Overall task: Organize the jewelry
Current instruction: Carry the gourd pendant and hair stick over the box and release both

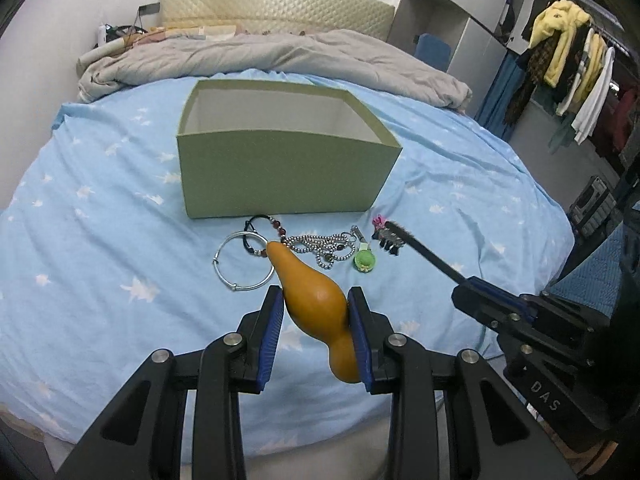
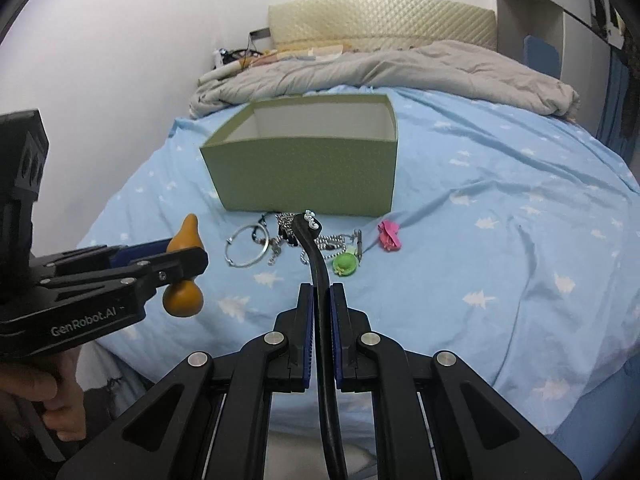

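In the left wrist view my left gripper (image 1: 316,312) is shut on an orange gourd charm (image 1: 316,300), lifted above the blue bed sheet. My right gripper (image 2: 321,292) is shut on a thin black headband (image 2: 318,268) with a white ornament at its tip. Both hover in front of an open green box (image 1: 280,176), whose visible white inside looks bare. On the sheet before the box lie a silver bangle (image 1: 244,266), a bead necklace (image 1: 320,246), a green hat clip (image 1: 364,261), black hair clips (image 1: 386,238) and a pink bow (image 2: 389,235).
A rumpled grey quilt (image 1: 280,56) and a padded headboard (image 1: 276,4) lie behind the box. A white wall runs along the left. At the right stand a wardrobe and a rack of hanging clothes (image 1: 568,60). A hand (image 2: 52,396) holds the left gripper's handle.
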Demonstrator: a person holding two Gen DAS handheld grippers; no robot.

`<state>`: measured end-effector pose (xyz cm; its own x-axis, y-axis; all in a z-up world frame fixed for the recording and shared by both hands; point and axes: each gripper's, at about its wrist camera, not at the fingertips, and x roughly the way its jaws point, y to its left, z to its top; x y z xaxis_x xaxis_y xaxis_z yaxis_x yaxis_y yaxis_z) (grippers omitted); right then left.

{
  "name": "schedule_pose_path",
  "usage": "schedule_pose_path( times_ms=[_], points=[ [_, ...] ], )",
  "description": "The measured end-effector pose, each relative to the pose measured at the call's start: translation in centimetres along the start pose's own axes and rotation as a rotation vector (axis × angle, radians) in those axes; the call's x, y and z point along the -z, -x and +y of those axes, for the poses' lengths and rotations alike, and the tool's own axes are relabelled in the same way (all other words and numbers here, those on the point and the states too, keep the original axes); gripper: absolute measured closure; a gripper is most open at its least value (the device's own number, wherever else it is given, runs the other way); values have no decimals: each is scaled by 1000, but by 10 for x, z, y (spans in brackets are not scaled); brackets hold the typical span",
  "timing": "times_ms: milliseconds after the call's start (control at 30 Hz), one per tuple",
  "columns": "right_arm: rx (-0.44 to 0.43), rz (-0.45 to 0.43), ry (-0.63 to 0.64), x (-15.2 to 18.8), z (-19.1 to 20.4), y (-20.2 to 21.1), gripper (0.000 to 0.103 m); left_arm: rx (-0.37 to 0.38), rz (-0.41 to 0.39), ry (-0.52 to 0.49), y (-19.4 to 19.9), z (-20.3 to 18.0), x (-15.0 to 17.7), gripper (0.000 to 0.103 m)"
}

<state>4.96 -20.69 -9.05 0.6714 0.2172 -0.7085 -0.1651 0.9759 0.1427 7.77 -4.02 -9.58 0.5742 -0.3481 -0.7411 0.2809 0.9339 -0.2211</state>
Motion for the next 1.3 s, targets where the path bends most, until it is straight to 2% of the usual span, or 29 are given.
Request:
schedule_pose_path(
  times_ms=[167, 433, 567, 700, 900, 1000, 1100, 1233, 1300],
  points=[
    [12, -49, 10, -8, 11, 12, 97, 10, -29, -3, 15, 4, -6, 70],
    [9, -140, 21, -35, 20, 26, 97, -9, -49, -33, 18, 7, -31, 70],
    [4, -186, 9, -57, 19, 30, 97, -23, -66, -52, 18, 6, -50, 70],
    [9, -226, -2, -82, 15, 33, 97, -2, -70, -61, 16, 7, -75, 70],
    [15, -248, -9, -121, 5, 24, 97, -5, -81, -79, 7, 12, -117, 70],
    [5, -234, -4, -136, 2, 11, 97, -25, -54, -77, -8, 17, -143, 70],
    [-3, -196, 0, -156, -2, -9, 97, -4, -4, -50, -27, 25, -166, 70],
    [-30, -100, 4, -180, -7, -44, 97, 16, 88, -1, -59, 38, -189, 70],
    [-42, -48, 1, -188, -11, -64, 97, -1, 124, 10, -75, 45, -196, 70]
  ],
)
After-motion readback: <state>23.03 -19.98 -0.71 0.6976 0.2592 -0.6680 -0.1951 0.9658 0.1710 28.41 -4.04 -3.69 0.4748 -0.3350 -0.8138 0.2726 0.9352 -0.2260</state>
